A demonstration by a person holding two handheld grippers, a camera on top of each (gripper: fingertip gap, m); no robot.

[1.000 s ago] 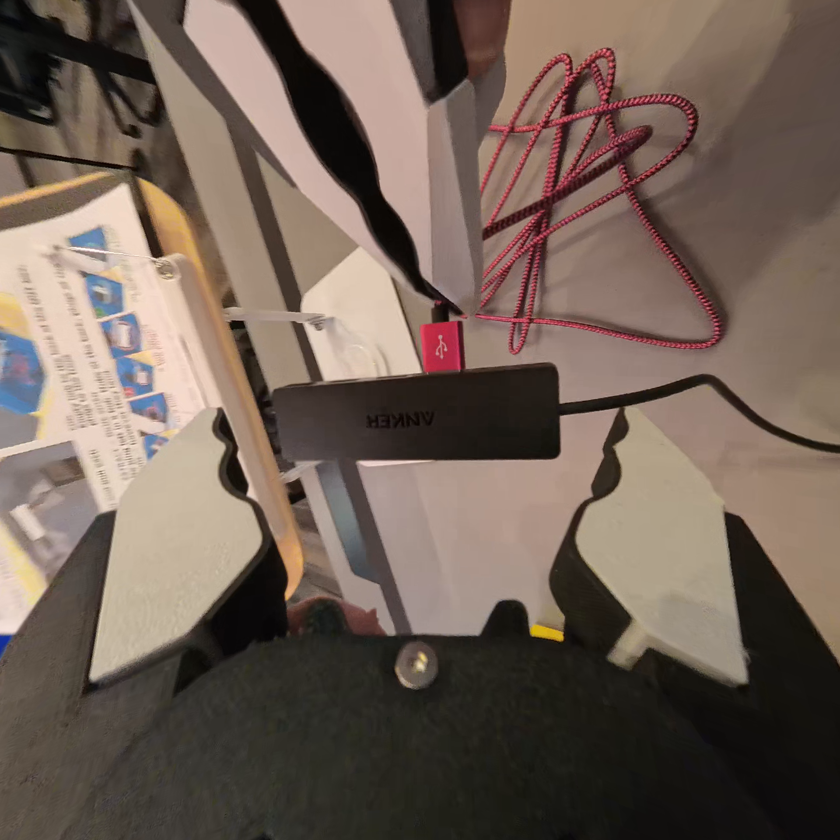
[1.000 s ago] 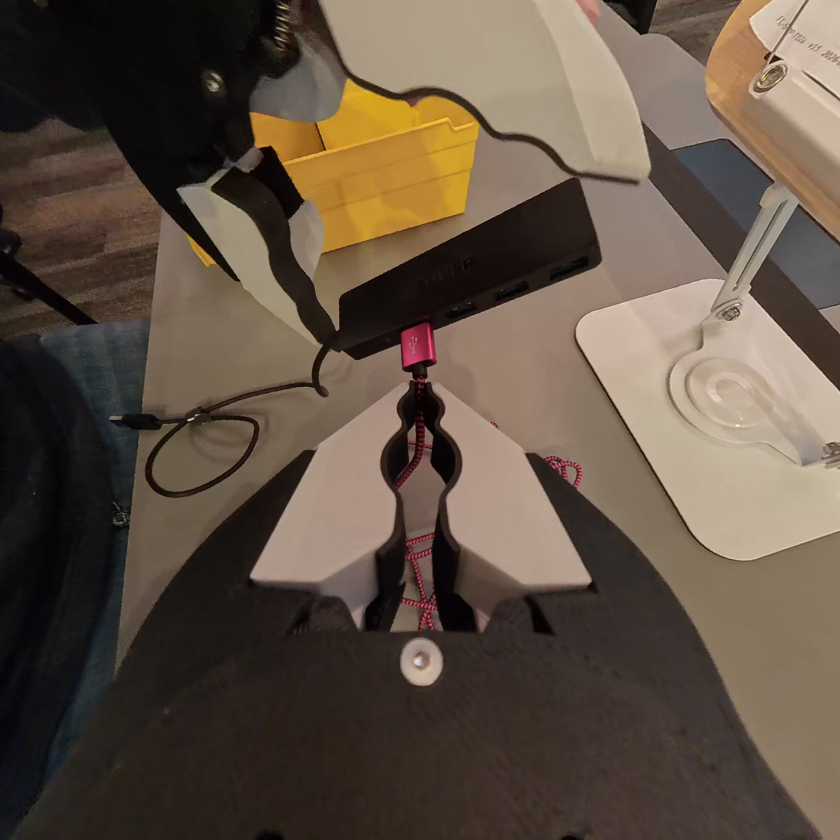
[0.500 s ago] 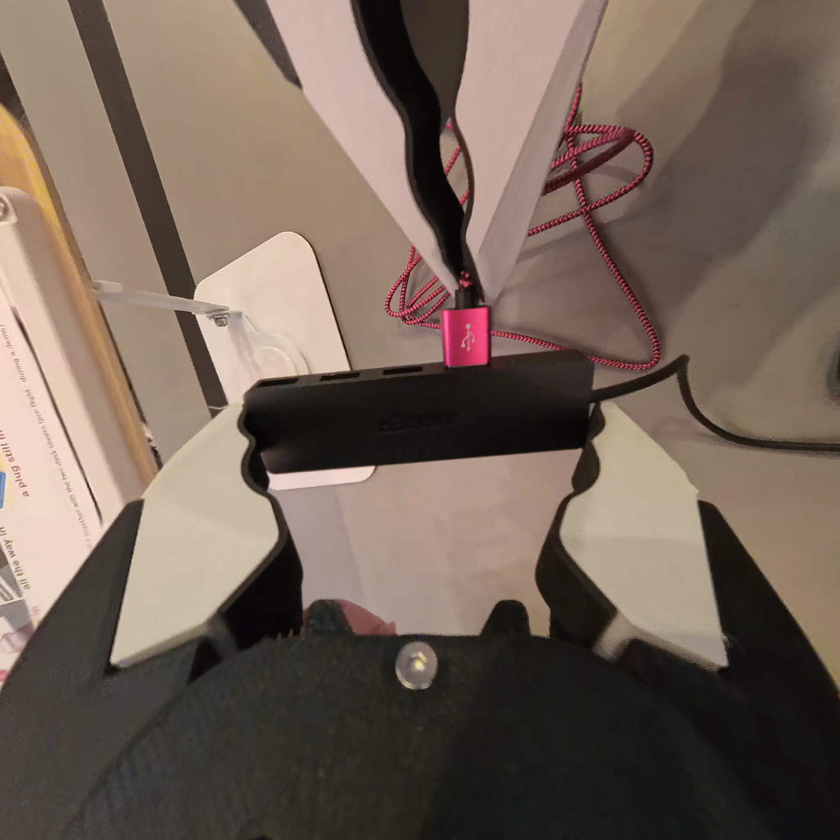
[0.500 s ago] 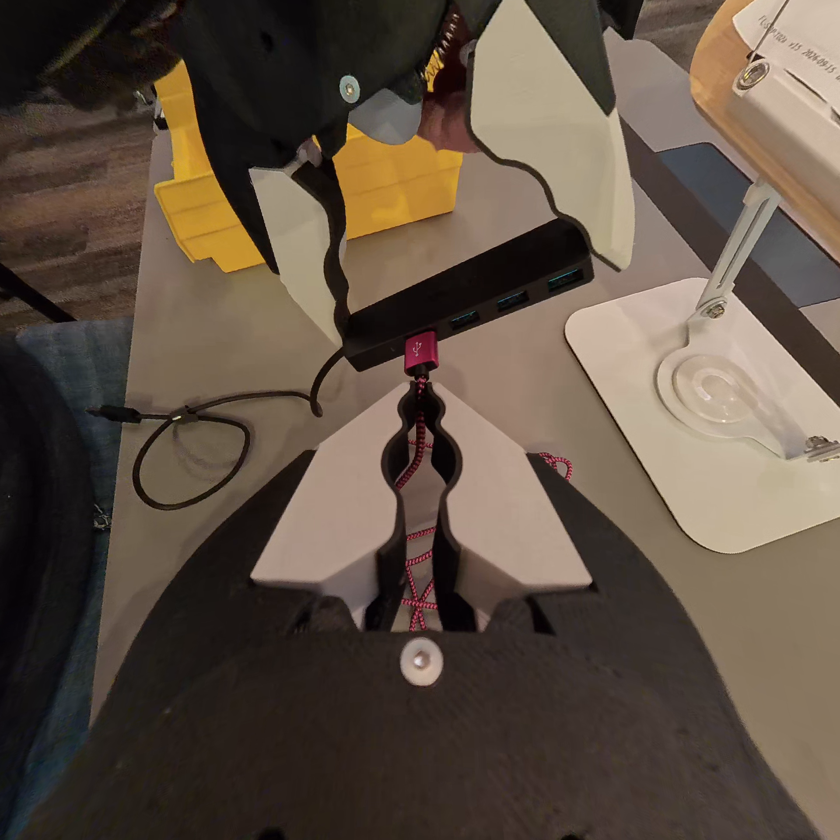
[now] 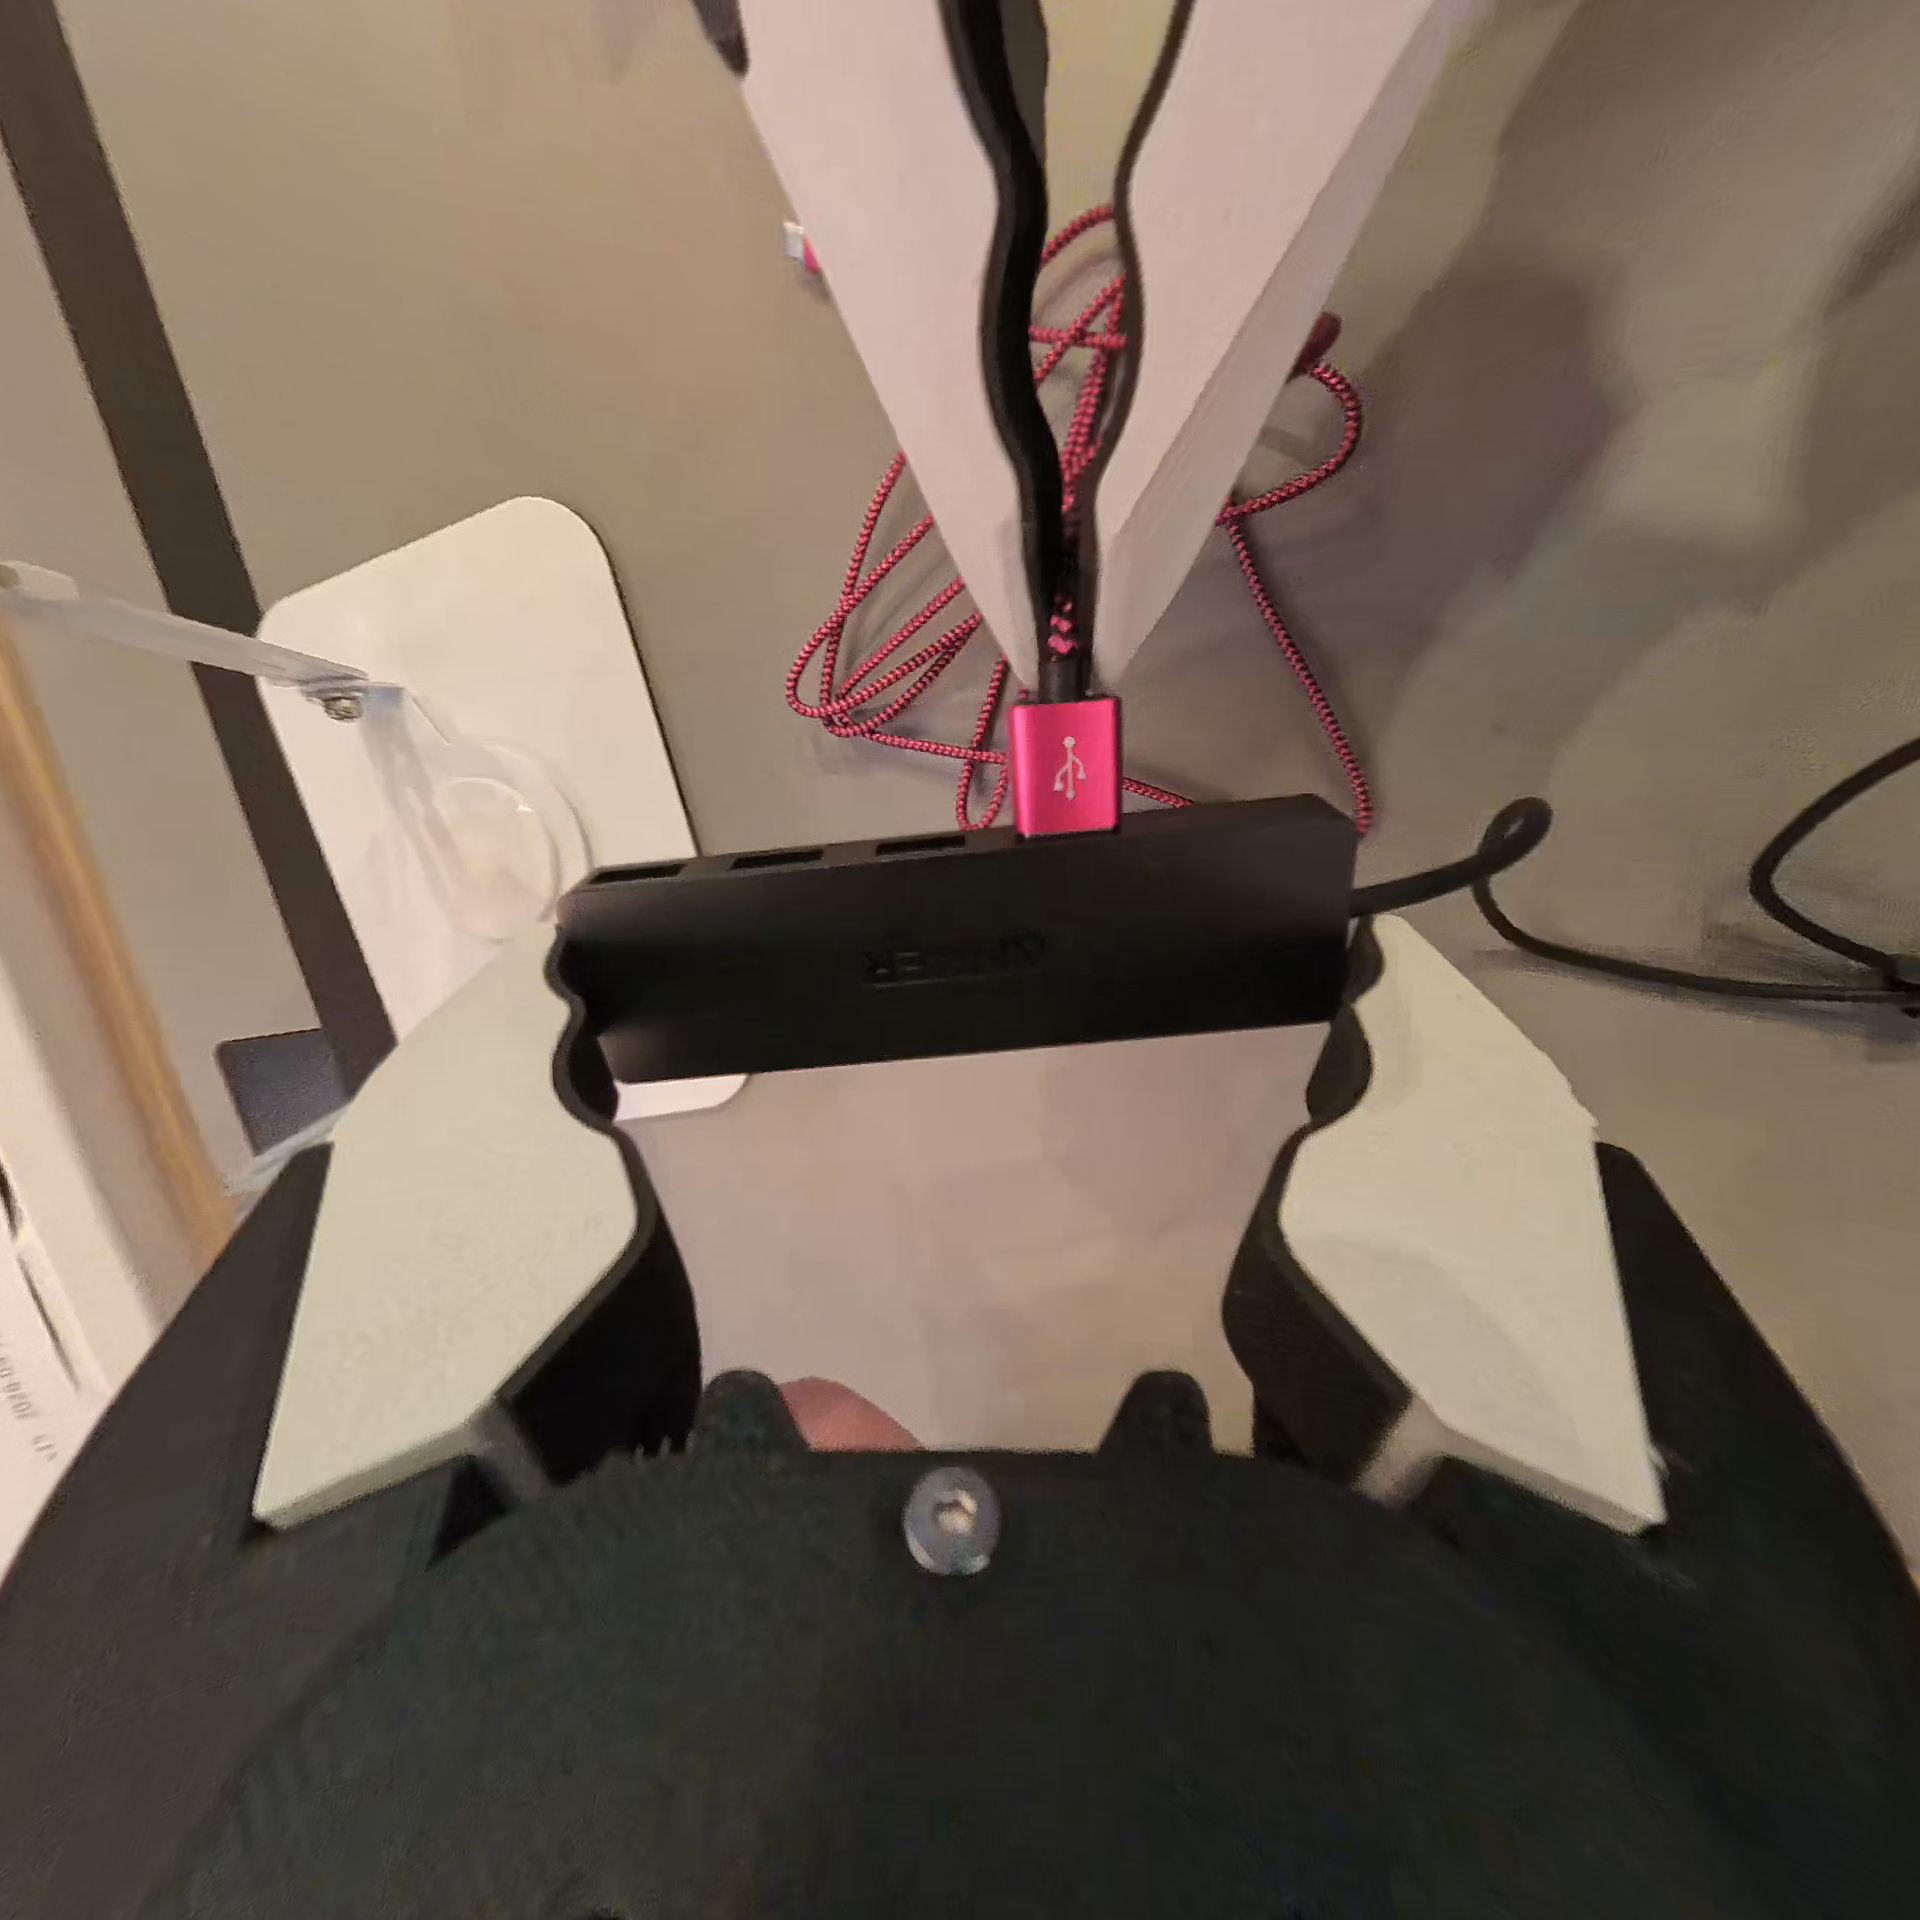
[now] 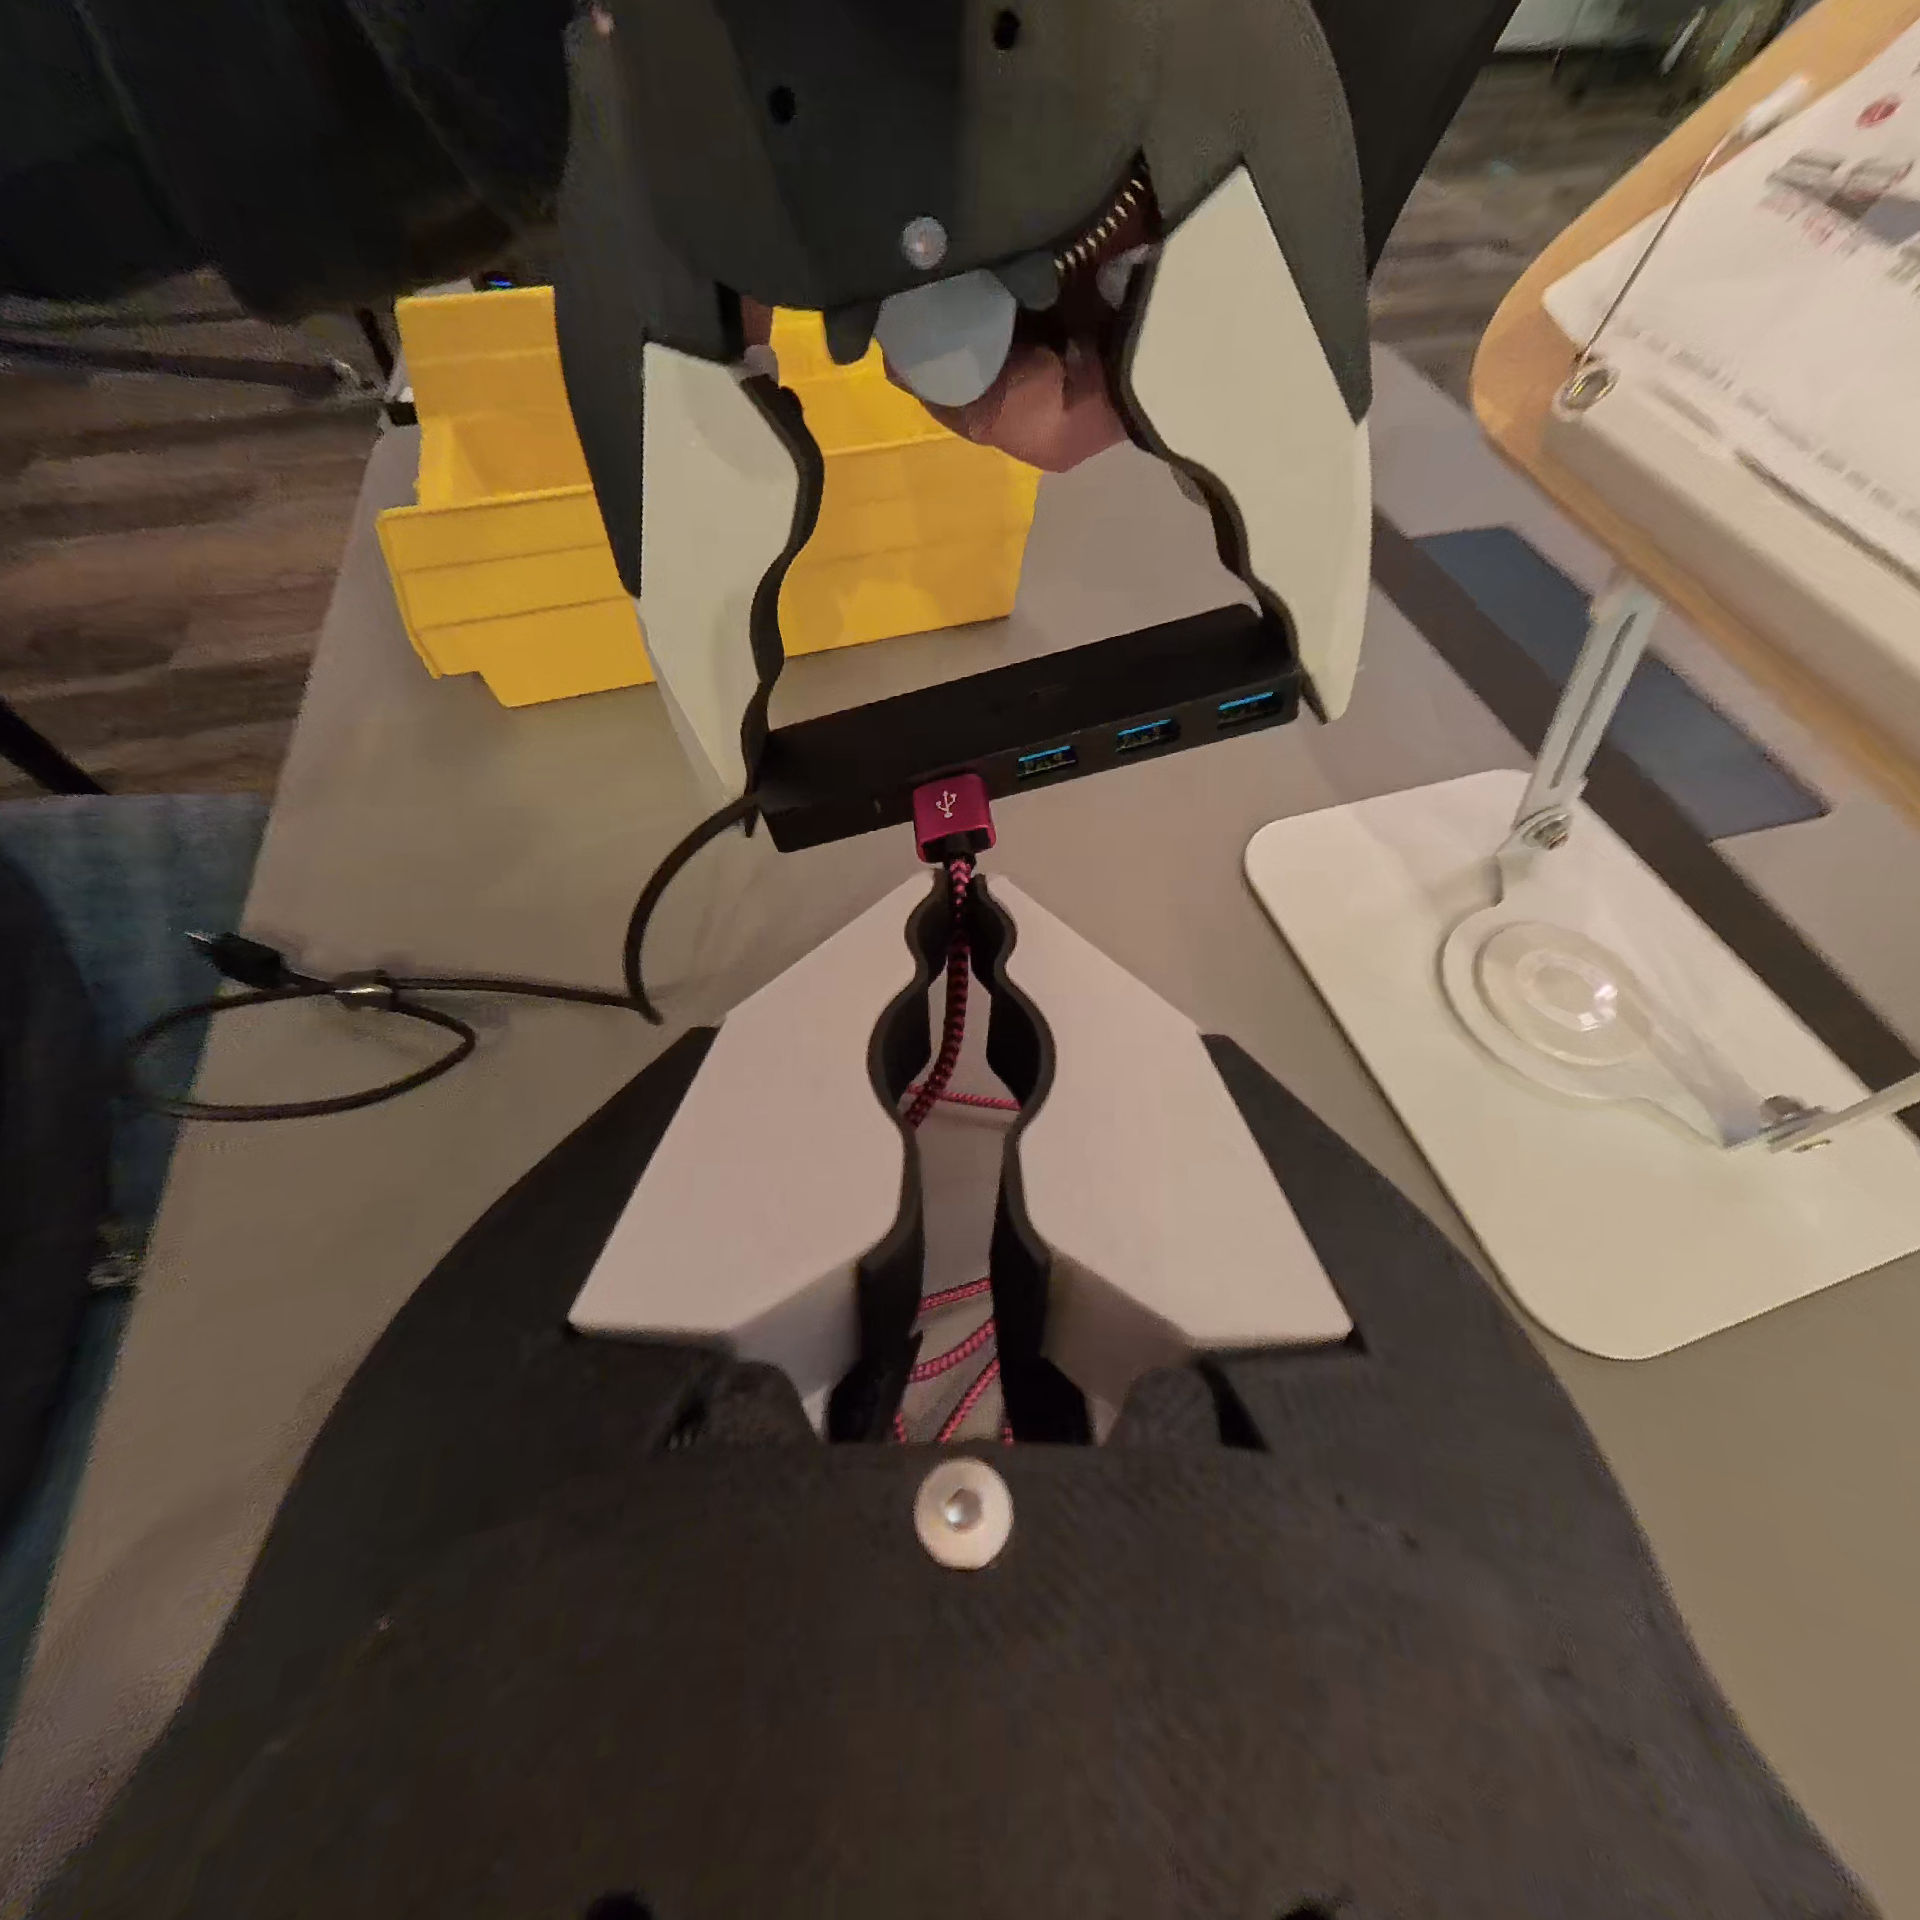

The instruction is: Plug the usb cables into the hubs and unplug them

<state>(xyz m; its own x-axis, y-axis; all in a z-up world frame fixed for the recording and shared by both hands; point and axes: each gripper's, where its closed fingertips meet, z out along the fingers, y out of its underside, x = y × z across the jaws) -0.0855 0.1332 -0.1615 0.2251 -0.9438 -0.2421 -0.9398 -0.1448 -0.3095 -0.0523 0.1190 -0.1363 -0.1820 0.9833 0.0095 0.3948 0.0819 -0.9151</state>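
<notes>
Left wrist view shows our left gripper holding the black USB hub by its two short ends, one finger at each end, so the jaws stand wide apart with the hub across them. We see the hub lifted above the grey table, with its row of ports turned away from this camera. A pink USB plug sits in the port nearest the end where the hub's own black cable comes out. Three other ports beside it are free.

Our right gripper comes from the opposite side. Its jaws are nearly closed and they pinch the pink braided cable just behind the plug. The fingertips do not touch the hub; the plug lies between them and the hub. The rest of the braided cable lies in loose loops on the table behind this gripper, and in the right wrist view it also runs back between the fingers.

In the right wrist view the free ports show blue inside. The black cable curves down from the hub to the table and makes a loop at the left. Behind the hub stands a yellow bin on the table. At the right we see a white stand base with a thin metal arm, and above it a wooden board with printed sheets.
</notes>
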